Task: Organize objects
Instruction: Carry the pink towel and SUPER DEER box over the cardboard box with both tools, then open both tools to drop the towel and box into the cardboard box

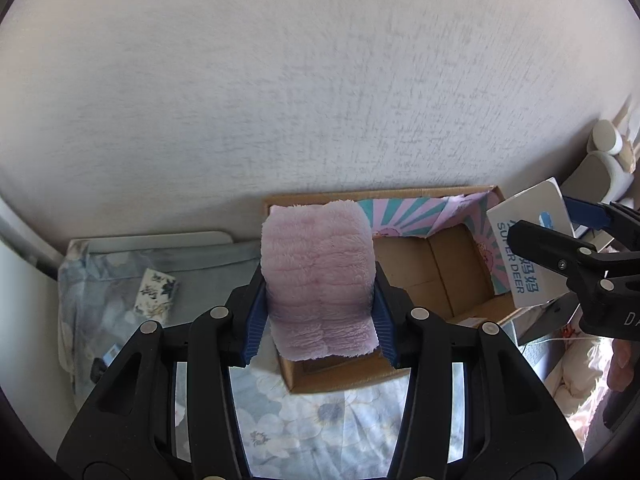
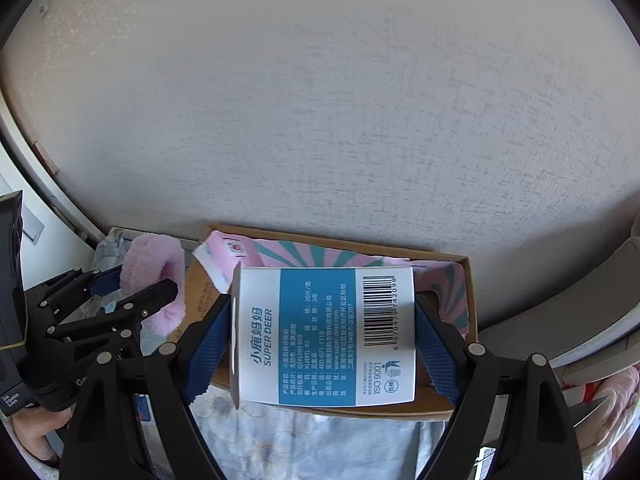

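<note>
My left gripper (image 1: 318,300) is shut on a folded pink fluffy towel (image 1: 318,276) and holds it above the near left corner of an open cardboard box (image 1: 440,272) lined with pink and teal paper. My right gripper (image 2: 324,340) is shut on a white and blue "SUPER DEER" carton (image 2: 324,332) held over the same box (image 2: 472,320). The carton (image 1: 528,248) and right gripper (image 1: 576,240) show at the right of the left wrist view. The towel (image 2: 154,276) and left gripper (image 2: 132,288) show at the left of the right wrist view.
The box stands on a floral bedsheet (image 1: 320,416) against a pale wall (image 1: 320,80). A small floral box (image 1: 154,292) lies on the bed to the left. Cushions (image 1: 604,160) sit at far right.
</note>
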{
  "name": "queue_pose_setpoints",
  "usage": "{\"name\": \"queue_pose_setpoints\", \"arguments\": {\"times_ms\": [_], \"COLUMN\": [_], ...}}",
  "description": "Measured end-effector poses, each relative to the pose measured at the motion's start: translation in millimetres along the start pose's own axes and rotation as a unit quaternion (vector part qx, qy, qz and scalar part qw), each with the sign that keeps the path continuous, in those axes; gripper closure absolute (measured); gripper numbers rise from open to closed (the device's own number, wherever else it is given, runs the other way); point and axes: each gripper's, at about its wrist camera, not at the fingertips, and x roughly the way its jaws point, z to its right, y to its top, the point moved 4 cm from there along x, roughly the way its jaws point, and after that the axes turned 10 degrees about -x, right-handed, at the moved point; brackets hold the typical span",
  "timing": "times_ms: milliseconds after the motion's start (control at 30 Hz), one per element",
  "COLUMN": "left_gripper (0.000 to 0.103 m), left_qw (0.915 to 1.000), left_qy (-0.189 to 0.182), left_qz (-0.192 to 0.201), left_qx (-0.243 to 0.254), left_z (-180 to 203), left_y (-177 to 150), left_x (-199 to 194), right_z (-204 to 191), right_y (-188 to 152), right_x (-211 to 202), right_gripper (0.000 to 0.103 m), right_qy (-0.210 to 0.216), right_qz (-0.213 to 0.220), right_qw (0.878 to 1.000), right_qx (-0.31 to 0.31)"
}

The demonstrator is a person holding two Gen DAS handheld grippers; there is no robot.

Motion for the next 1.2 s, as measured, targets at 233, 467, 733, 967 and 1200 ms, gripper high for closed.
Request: {"name": "queue_pose_setpoints", "arguments": {"times_ms": [233,467,733,967,1200], "left_gripper": [0.061,0.061,0.061,0.061,0.06], "left_qw": [0.9987,0.9949,0.9895,0.9869,0.9864], "left_qy": [0.014,0.02,0.037,0.044,0.048], "left_qz": [-0.049,-0.098,-0.139,-0.153,-0.151], "left_qx": [0.005,-0.012,0.01,0.025,0.043], "left_z": [3.9,0.4,7.0,12.1,17.3], "left_y": [9.3,14.2,7.9,2.0,0.4], "left_x": [50.2,88.8,121.9,131.7,127.7], "right_z": [28.8,41.0,48.1,53.3,58.6], "right_y": [-2.4,0.7,-6.0,-18.6,-19.0], "right_x": [30.6,68.1,101.4,120.1,118.6], "right_gripper": [0.02,0.02,0.02,0.02,0.02], "right_qy": [0.007,0.012,0.02,0.027,0.032], "right_qz": [-0.029,-0.066,-0.105,-0.134,-0.138], "right_qw": [0.999,0.998,0.994,0.99,0.99], "right_qx": [0.016,0.013,0.018,0.02,0.029]}}
